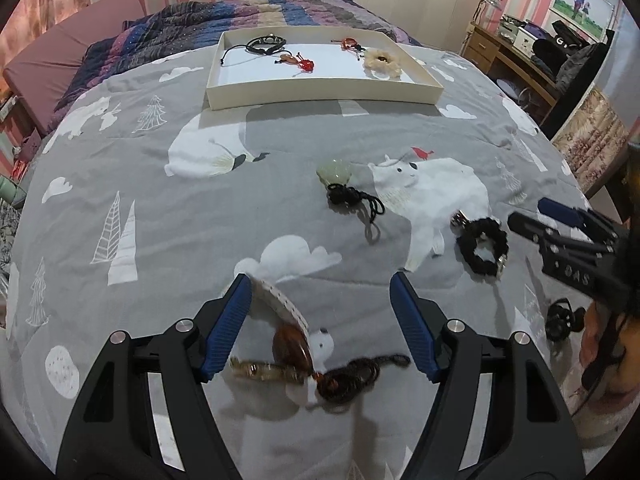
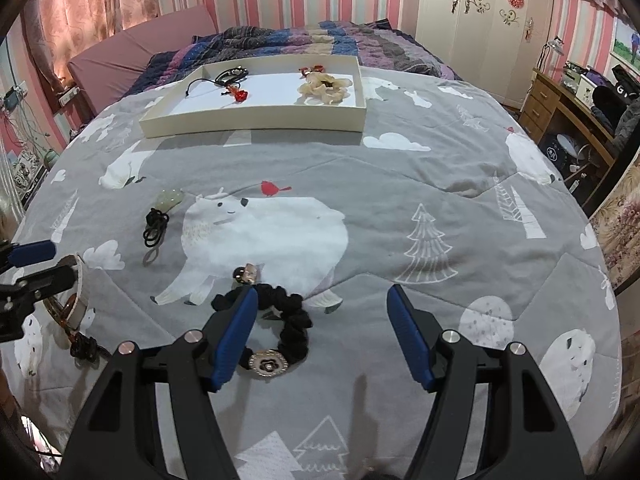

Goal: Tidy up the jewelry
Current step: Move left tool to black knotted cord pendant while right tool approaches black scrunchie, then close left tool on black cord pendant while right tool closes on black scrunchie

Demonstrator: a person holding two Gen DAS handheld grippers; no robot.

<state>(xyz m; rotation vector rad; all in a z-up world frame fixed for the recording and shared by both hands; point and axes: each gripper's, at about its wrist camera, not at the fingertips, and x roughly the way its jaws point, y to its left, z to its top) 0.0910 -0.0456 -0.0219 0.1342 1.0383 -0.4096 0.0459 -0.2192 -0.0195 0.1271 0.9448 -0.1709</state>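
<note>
My left gripper (image 1: 320, 280) is open above a white perforated band (image 1: 280, 302), an amber pendant (image 1: 292, 346) and its dark cord (image 1: 352, 376), all lying on the grey bedspread. The band sits close to the left finger; the right finger is clear of it. My right gripper (image 2: 322, 292) is open over a black scrunchie (image 2: 294, 320) with a round sparkly charm (image 2: 267, 365), and its left finger overlaps the scrunchie. A pale jade pendant (image 1: 334, 172) on a black cord lies between them and the white tray (image 1: 320, 94), which holds a black bracelet, red pieces and a cream flower.
A small metal clip (image 2: 248, 274) lies beside the scrunchie, and a small black piece (image 1: 560, 320) lies near the right hand. A striped quilt (image 2: 304, 40) is bunched behind the tray. A wooden desk (image 2: 560, 100) stands off the bed's right side.
</note>
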